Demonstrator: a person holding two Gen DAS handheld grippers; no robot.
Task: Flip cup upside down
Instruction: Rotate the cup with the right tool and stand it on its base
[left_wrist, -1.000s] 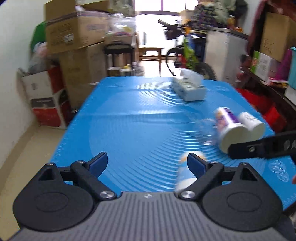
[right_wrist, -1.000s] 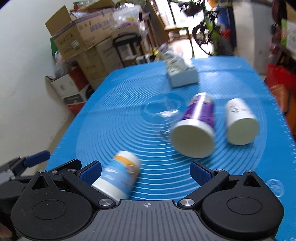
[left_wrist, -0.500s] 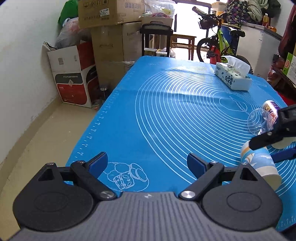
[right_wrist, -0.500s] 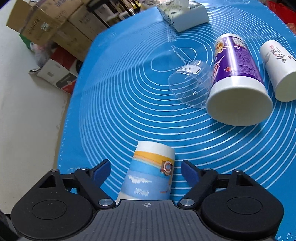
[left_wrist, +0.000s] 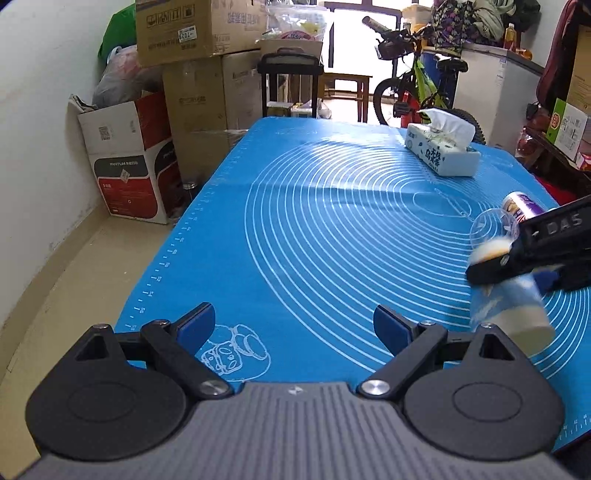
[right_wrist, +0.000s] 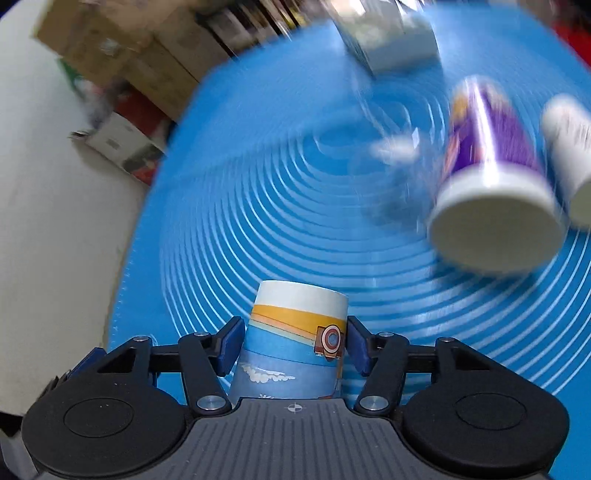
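Observation:
My right gripper (right_wrist: 293, 349) is shut on a blue and orange paper cup (right_wrist: 295, 343), its blue pads pressed against the cup's two sides. The cup's white closed base points away from the camera. In the left wrist view the same cup (left_wrist: 511, 306) is at the far right, blurred, held in the right gripper (left_wrist: 517, 266) with its wide mouth toward the camera and downward. My left gripper (left_wrist: 293, 325) is open and empty over the near left part of the blue mat (left_wrist: 314, 240).
A purple cup (right_wrist: 491, 177), a white cup (right_wrist: 570, 147) and a clear plastic cup (right_wrist: 391, 162) lie on their sides on the mat at right. A tissue box (left_wrist: 441, 149) stands at the far right. Cardboard boxes (left_wrist: 129, 155) and a bicycle (left_wrist: 410, 88) stand beyond the table.
My right gripper has closed on the blue and orange cup and is moving fast with it; its view is now blurred. The left gripper has stayed nearly still and open.

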